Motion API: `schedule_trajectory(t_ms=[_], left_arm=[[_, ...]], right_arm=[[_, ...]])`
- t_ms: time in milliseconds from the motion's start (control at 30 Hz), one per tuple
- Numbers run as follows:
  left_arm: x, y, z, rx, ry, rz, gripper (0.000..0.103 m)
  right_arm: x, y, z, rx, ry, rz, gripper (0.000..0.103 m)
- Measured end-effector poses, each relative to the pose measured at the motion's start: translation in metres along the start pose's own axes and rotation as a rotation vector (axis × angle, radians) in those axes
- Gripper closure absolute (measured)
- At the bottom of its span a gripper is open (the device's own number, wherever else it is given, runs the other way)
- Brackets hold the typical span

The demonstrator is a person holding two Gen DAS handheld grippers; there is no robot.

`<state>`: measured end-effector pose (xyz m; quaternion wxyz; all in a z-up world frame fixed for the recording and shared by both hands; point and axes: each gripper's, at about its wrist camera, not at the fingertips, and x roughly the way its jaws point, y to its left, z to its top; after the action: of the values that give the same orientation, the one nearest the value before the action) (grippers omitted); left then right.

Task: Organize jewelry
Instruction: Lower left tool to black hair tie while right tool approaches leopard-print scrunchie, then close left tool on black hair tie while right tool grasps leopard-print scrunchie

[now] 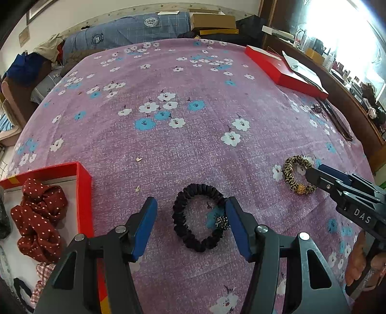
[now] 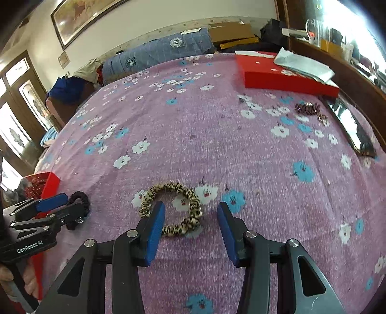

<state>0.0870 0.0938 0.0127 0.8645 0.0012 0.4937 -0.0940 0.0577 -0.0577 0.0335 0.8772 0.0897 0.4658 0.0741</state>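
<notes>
A black scrunchie point(image 1: 197, 218) with a beaded ball lies on the purple floral bedspread point(image 1: 193, 135). My left gripper point(image 1: 190, 207) is open just over its near side; its right finger sits by the beaded ball. A leopard-print scrunchie point(image 2: 172, 209) with a gold ball point(image 1: 301, 189) lies to the right. My right gripper point(image 2: 190, 212) is open around its near edge. The right gripper also shows in the left wrist view point(image 1: 313, 175), the left gripper in the right wrist view point(image 2: 65, 205). An open red box point(image 1: 83, 183) at the left holds a red polka-dot scrunchie point(image 1: 38, 217).
A red box lid point(image 2: 284, 77) with papers lies at the far right of the bed. Dark beaded jewelry point(image 2: 308, 108) and a long mirror-like tray point(image 2: 349, 125) lie near the right edge. Bedding and cardboard boxes point(image 1: 212, 20) are piled at the far end.
</notes>
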Motion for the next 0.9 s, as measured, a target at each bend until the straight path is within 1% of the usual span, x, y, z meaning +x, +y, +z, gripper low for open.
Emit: schedule_trajectory(t_ms=[233,300,333,533,633,667,700,767,833,900], left_arm=[[0.001,-0.002,-0.003,0.008,-0.027,0.006,0.044],[0.001,-0.002,-0.003,0.008,-0.031,0.003,0.044],[0.001,-0.001,-0.003,0.009,-0.033,-0.001,0.044],[-0.004,0.004,-0.006,-0.002,-0.016,-0.068,0.045],[-0.006,0.007,-0.007,-0.019,-0.018,-0.096,0.058],[-0.006,0.008,-0.007,-0.03,-0.018,-0.114,0.068],[-0.007,0.01,-0.007,-0.043,-0.02,-0.131,0.075],[-0.008,0.011,-0.006,-0.057,-0.028,-0.118,0.075],[-0.005,0.007,-0.006,-0.047,-0.031,-0.079,0.075],[-0.004,0.004,-0.006,-0.039,-0.034,-0.068,0.075]], right_arm=[[0.001,0.0,-0.001,-0.016,-0.034,-0.008,0.055],[0.001,-0.001,-0.002,-0.016,-0.042,-0.013,0.061],[0.001,-0.002,-0.003,-0.016,-0.048,-0.018,0.062],[-0.003,-0.008,-0.007,0.005,-0.066,0.011,0.064],[-0.003,-0.01,-0.006,0.01,-0.067,0.017,0.069],[-0.004,-0.011,-0.006,0.013,-0.067,0.02,0.07],[-0.004,-0.012,-0.006,0.015,-0.067,0.024,0.071],[-0.003,-0.012,-0.006,0.012,-0.067,0.023,0.071],[-0.003,-0.011,-0.006,0.009,-0.067,0.019,0.071],[-0.003,-0.01,-0.006,0.007,-0.068,0.017,0.071]])
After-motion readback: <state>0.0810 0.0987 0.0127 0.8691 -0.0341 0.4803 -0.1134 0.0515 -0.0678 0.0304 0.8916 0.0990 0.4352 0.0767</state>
